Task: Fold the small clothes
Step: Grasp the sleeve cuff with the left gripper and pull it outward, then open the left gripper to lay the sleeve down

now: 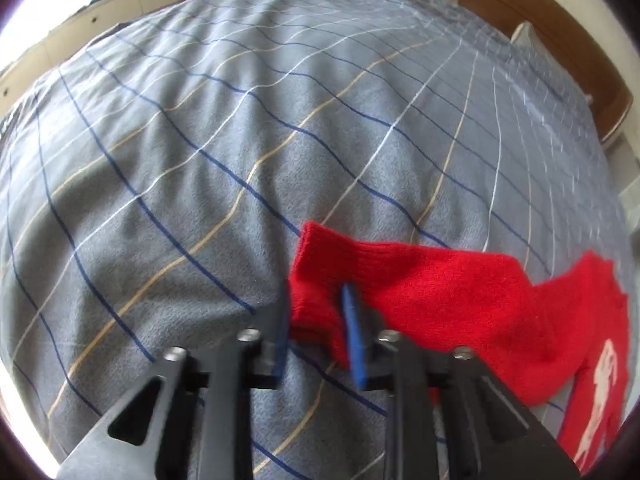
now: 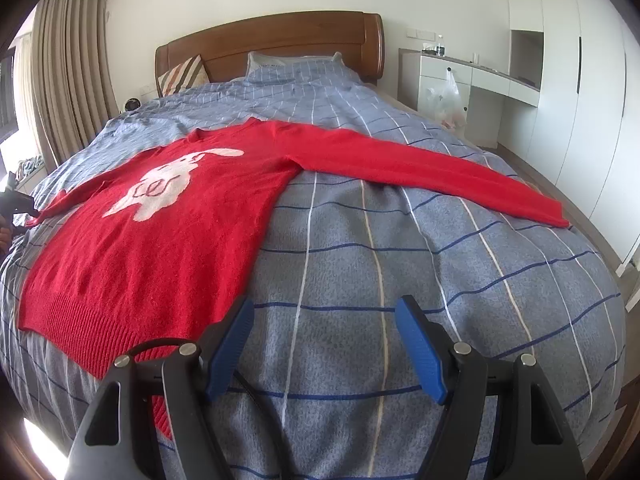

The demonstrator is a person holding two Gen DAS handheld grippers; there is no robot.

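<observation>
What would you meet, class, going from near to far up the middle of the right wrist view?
Right tool → checked bedcover → red sweater's sleeve → pillow → wooden headboard.

One red sweater (image 2: 160,236) lies on one bed (image 2: 400,280), with two sleeves spread out, one white rabbit figure (image 2: 168,188) on its front. At the bed's head edge sit two pillows: one striped (image 2: 182,74), one pale (image 2: 276,62). Two grippers show, each with two blue-padded fingers (image 2: 420,350). One plastic bag (image 2: 444,98) hangs beside the bed.
</observation>
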